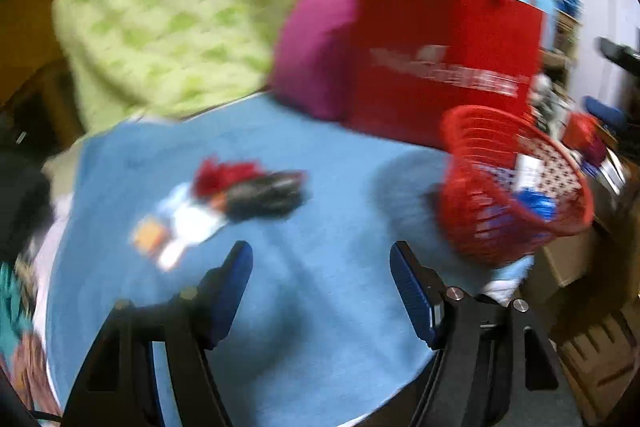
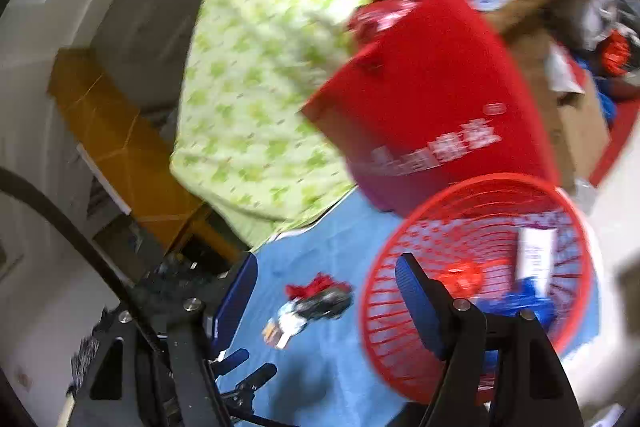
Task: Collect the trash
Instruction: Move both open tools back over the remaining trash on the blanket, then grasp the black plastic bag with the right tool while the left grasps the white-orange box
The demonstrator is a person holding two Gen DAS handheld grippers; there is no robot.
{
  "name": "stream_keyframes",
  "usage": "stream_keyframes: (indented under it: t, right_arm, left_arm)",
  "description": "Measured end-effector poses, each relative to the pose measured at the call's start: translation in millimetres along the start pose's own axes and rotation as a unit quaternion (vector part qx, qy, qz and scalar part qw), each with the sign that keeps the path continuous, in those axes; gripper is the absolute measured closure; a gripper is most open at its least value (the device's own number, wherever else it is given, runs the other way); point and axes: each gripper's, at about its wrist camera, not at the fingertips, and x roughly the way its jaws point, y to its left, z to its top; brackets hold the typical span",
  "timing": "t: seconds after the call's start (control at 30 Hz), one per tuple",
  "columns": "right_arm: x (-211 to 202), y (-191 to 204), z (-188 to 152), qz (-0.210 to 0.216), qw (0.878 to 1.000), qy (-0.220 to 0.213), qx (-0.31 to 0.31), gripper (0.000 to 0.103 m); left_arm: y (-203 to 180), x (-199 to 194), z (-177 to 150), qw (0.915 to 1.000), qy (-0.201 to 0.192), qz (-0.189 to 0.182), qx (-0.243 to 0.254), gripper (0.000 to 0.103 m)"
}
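Observation:
A small heap of trash lies on the blue cloth (image 1: 320,211): a red crumpled wrapper (image 1: 224,173), a black wrapper (image 1: 266,193) and a white and orange packet (image 1: 176,227). The heap also shows in the right wrist view (image 2: 310,301). A red slatted basket (image 1: 512,183) stands at the right and holds a white tube (image 2: 534,259) and blue and red scraps. My left gripper (image 1: 322,253) is open and empty, above the cloth, nearer than the heap. My right gripper (image 2: 326,263) is open and empty, between the heap and the basket (image 2: 476,287). Both views are blurred.
A red paper bag (image 1: 444,55) and a magenta cushion (image 1: 316,55) stand behind the basket. A green patterned quilt (image 1: 180,7) is piled at the back left. Cardboard boxes (image 2: 116,139) and clutter surround the blue cloth's edges.

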Motion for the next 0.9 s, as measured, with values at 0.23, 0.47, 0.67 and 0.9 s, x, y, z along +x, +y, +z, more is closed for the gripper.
stream_keyframes:
  t: [0.23,0.47,0.67,0.9]
  right_arm:
    - [65.9,55.2,-30.9,0.043,0.995,0.081,-0.043,0.028]
    - [133.9,72.8,-64.7,0.040,0.987,0.146,-0.054,0.028]
    - [186.6,56.6,-80.7,0.015,0.981,0.193,-0.024,0.028]
    - [248.2,36.4,-87.6,-0.017,0.973,0.229,-0.011,0.028]
  left_arm:
    - [110.4,-2.3,-40.9,0.9905,0.018,0.085,-0.107,0.031]
    - [167.0,3.2,-55.6,0.9797,0.024,0.109,-0.166,0.031]
    - [189.1,34.2,-44.7,0.9773,0.037,0.096,-0.185,0.031]
    - [217.2,83.1,-18.7,0.9696,0.059,0.100,-0.216,0.031]
